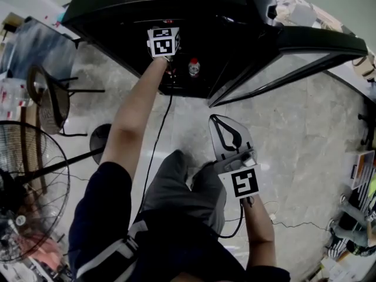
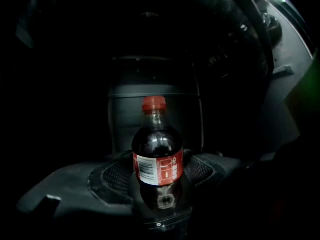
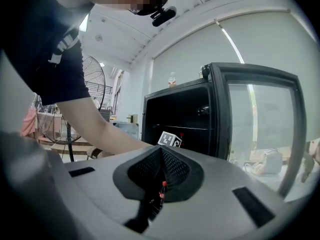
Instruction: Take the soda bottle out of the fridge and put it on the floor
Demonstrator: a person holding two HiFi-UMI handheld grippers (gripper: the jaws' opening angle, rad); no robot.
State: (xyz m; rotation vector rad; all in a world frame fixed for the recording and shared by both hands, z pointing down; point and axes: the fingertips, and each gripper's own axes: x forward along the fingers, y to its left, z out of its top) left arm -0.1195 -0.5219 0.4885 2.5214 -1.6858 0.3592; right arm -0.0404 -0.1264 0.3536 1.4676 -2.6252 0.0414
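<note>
A small dark soda bottle with a red cap and red label stands upright inside the black fridge. In the head view the soda bottle shows low in the fridge opening. My left gripper reaches into the fridge with its jaws closed against the bottle's lower sides; its marker cube shows at the opening. My right gripper hangs shut and empty over the floor in front of the fridge. In the right gripper view the gripper points at the open fridge.
The glass fridge door stands open to the right. A standing fan and a chair are on the left. A cable runs across the marble floor. Clutter lines the right edge.
</note>
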